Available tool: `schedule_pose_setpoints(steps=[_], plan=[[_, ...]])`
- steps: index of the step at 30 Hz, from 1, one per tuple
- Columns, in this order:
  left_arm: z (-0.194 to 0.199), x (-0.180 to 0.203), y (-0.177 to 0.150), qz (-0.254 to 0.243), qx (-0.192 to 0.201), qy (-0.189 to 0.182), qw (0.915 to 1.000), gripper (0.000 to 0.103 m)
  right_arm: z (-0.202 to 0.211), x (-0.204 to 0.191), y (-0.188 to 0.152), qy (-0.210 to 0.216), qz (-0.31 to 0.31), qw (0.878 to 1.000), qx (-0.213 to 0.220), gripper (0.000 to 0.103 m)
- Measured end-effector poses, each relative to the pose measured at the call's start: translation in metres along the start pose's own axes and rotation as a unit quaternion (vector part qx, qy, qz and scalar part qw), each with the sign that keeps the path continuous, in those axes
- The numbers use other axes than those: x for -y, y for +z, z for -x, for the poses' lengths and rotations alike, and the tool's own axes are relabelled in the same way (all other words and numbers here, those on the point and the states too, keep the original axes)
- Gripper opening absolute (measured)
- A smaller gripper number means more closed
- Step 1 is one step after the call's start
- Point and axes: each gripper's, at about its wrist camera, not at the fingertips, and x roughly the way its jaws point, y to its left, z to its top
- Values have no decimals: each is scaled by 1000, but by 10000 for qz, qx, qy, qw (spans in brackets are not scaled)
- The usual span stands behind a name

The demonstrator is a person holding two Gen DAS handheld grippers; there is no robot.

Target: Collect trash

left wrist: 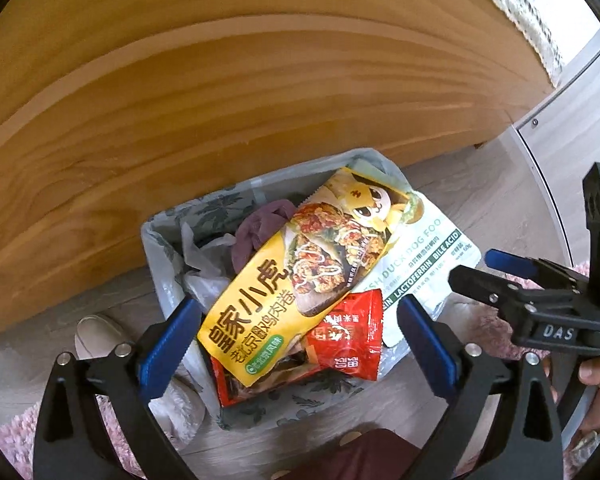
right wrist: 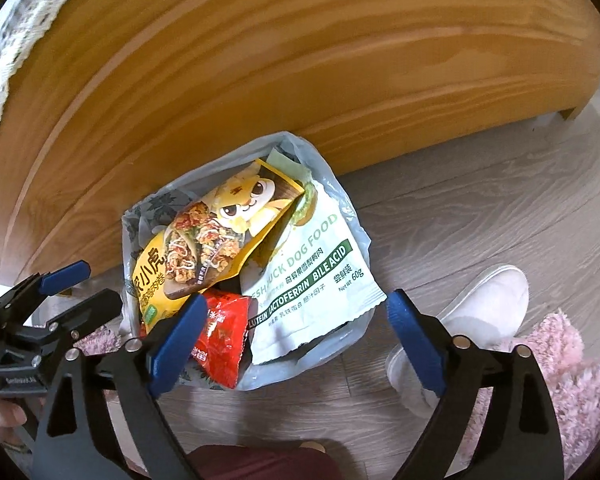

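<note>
Already the lined bin (right wrist: 352, 240) is overflowing with a yellow wrapper (left wrist: 284, 276), red packet (left wrist: 340, 340) and dog food pouch (right wrist: 316, 276); both tongs, left (left wrist: 296, 344) and right (right wrist: 296, 340), are hanging released, gripping nothing.

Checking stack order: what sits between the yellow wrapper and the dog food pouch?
Nothing: the yellow wrapper lies directly overlapping the dog food pouch, clearest in the right wrist view.

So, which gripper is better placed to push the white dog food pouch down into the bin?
Probably the right gripper: it is open and hovers over the white dog food pouch, which overhangs the bin. The left gripper hovers over the yellow packet.
</note>
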Motion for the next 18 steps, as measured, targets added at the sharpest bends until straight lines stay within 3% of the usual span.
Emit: schedule_pose_setpoints(steps=[8,18], plan=[[24,-6,-1,145,260,65,9995,95,23,-13,-1,-192,297,9988,332,95],[99,-14,-12,99,1211,36,9926,95,86,-47,-12,-478,1233,9865,969,95]])
